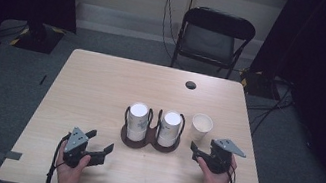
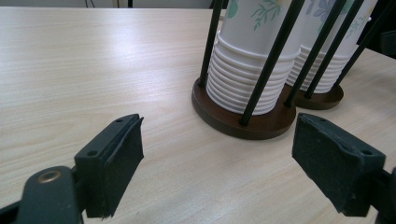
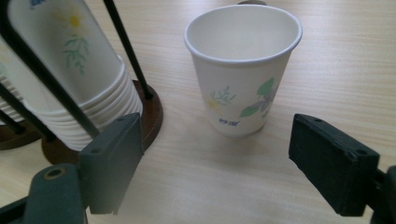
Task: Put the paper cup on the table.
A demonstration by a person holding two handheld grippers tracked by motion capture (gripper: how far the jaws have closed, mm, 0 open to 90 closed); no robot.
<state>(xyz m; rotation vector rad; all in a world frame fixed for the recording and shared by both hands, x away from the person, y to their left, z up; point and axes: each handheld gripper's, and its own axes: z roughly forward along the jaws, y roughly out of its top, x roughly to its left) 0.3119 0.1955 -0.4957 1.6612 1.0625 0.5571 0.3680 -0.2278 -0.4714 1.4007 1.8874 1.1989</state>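
Tabletop [image 1: 100,90], pale wood grain, was what I logged first, with a small dark round hole [image 1: 191,85] near its far edge. Item one: a dark brown double cup holder [image 1: 149,142] with thin black upright rods, standing near the middle of the tabletop; its left stack of paper cups [image 1: 137,120] and right stack of paper cups [image 1: 169,128] were both inverted, white with a leaf and flower print, the rims ribbed one above another at the base in the left gripper view. Item two: a single paper cup [image 1: 201,127], upright and empty, standing on the tabletop just beside the holder on its right, apart from it; in the right gripper view I saw its printed flowers and a line of small lettering too fine to read. Item three: my left gripper [image 1: 100,148], held low near the front edge, left of the holder, its fingers [image 2: 114,163] spread wide and holding nothing, aimed at the holder's base. Item four: my right gripper [image 1: 197,152], held in front of the single paper cup, its fingers [image 3: 331,158] likewise spread wide and empty, the cup sitting beyond and between them without contact. Item five: a black folding chair [image 1: 213,39] on the grey floor beyond the tabletop.
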